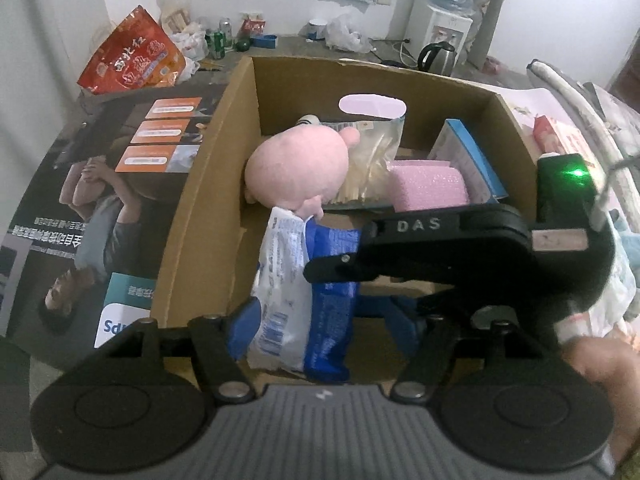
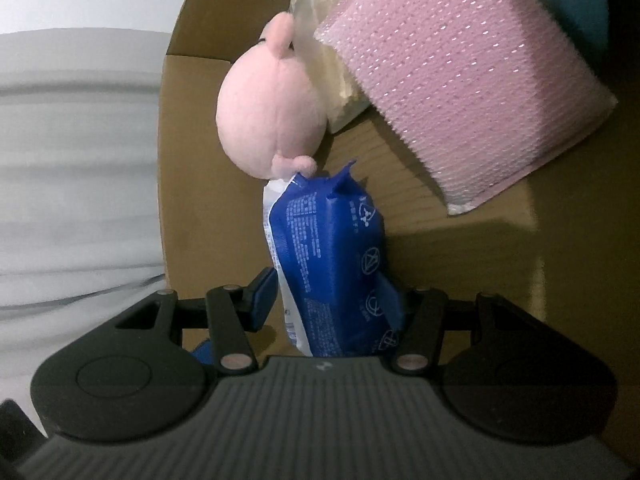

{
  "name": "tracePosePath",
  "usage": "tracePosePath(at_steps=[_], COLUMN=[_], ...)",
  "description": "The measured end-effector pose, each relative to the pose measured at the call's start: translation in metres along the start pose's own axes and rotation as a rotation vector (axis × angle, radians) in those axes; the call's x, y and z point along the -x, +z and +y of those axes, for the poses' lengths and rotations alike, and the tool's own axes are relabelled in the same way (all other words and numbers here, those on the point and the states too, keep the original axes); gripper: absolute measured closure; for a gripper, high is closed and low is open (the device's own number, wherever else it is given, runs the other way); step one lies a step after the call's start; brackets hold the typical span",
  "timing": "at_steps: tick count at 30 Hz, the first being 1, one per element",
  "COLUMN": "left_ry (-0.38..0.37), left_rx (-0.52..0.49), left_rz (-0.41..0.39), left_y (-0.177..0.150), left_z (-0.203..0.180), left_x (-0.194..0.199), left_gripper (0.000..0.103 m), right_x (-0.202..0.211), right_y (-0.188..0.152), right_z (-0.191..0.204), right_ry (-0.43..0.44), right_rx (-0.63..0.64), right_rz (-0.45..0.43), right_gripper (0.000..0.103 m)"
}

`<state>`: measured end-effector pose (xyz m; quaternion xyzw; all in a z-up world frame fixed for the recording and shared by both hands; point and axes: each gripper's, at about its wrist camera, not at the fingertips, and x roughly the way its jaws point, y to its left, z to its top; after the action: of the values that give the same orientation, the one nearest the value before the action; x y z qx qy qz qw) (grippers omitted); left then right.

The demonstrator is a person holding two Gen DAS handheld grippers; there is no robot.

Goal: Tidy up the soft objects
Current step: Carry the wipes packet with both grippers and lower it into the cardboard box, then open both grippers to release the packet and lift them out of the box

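Blue-and-white plastic wipes pack (image 2: pixel 332 264) sits inside the brown cardboard box (image 1: pixel 224 128), touching the round pink plush toy (image 1: pixel 296 168). Let go carelessly and it may topple or drag the plush. Your right gripper (image 2: pixel 332 312) pinches the pack; your left gripper (image 1: pixel 316 320) also seems clamped on it.

A red snack bag (image 1: pixel 132 56) stands beside green cans (image 1: pixel 218 42) on a cluttered counter. Further along, a steel kettle (image 1: pixel 437 57) sits below a water dispenser (image 1: pixel 440 26).
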<state>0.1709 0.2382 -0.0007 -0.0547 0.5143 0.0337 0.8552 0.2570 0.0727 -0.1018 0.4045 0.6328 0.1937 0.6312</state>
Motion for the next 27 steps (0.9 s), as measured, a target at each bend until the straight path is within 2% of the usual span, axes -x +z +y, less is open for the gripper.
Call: tracePosePath(at_steps=[6, 11, 14, 18, 21, 27], left_ry=[0.002, 0.007, 0.009, -0.004, -0.031, -0.096], left_rx=[-0.002, 0.007, 0.001, -0.005, -0.023, -0.086], left_rz=[0.003, 0.002, -0.009, -0.043, -0.084, -0.171], left_y=[-0.005, -0.010, -0.013, -0.017, -0.023, -0.042], left_z=[0.002, 0.004, 0.003, 0.000, -0.008, -0.039], left_x=[0.005, 0.011, 0.019, 0.036, 0.052, 0.087], left_gripper=[0.033, 0.032, 0.029, 0.026, 0.023, 0.015], right_x=[-0.027, -0.031, -0.020, 0.017, 0.056, 0.154], right_y=[0.006, 0.008, 0.011, 0.006, -0.002, -0.035], right_z=[0.004, 0.005, 0.009, 0.025, 0.038, 0.025], right_ry=[0.031, 0.041, 0.057, 0.079, 0.126, 0.250], right_rx=[0.017, 0.026, 0.043, 0.113, 0.191, 0.312], right_rz=[0.035, 0.029, 0.003, -0.060, -0.120, -0.226], right_gripper=[0.044, 0.042, 0.041, 0.040, 0.040, 0.035])
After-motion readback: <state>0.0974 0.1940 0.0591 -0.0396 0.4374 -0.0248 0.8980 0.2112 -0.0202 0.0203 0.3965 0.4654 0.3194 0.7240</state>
